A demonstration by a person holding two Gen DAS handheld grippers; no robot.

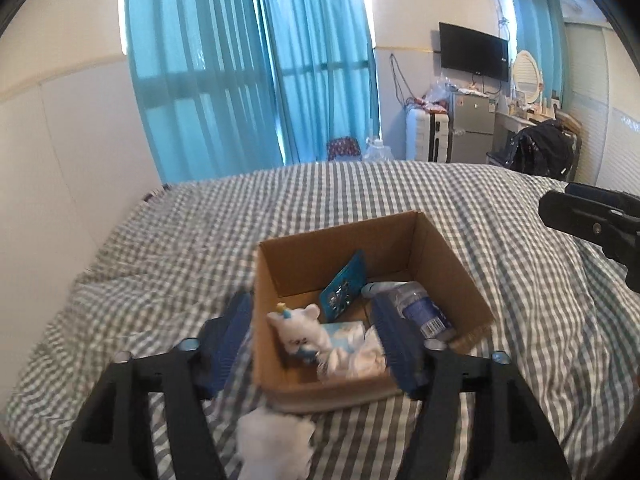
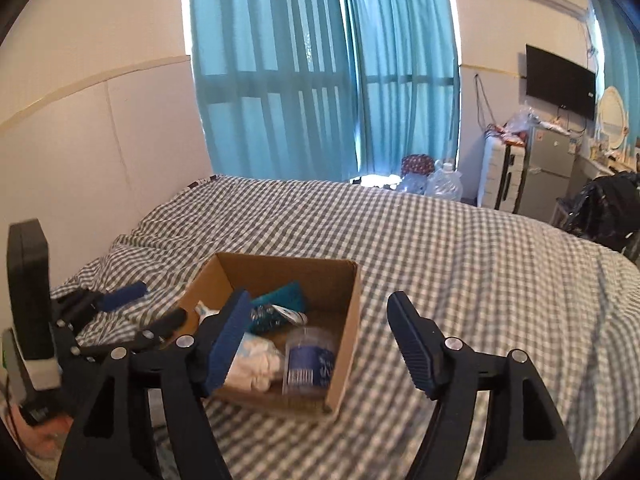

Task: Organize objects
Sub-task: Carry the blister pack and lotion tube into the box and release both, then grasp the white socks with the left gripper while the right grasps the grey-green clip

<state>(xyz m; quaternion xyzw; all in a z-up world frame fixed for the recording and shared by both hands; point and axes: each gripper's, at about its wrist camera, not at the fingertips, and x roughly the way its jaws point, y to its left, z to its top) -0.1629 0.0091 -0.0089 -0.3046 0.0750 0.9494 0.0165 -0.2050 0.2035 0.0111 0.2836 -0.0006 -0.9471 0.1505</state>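
Observation:
An open cardboard box sits on the checked bed. In it lie a white plush toy, a teal card, a clear bottle with a blue label and white cloth. My left gripper is open and empty, its fingers astride the box's near left part. A white fluffy object lies on the bed just in front of the box. My right gripper is open and empty above the box's right wall. The bottle and the teal card show inside.
The grey checked bedspread covers the whole bed. Teal curtains hang behind it, with a white wall on the left. A small fridge, a TV and a chair with dark clothes stand at the far right.

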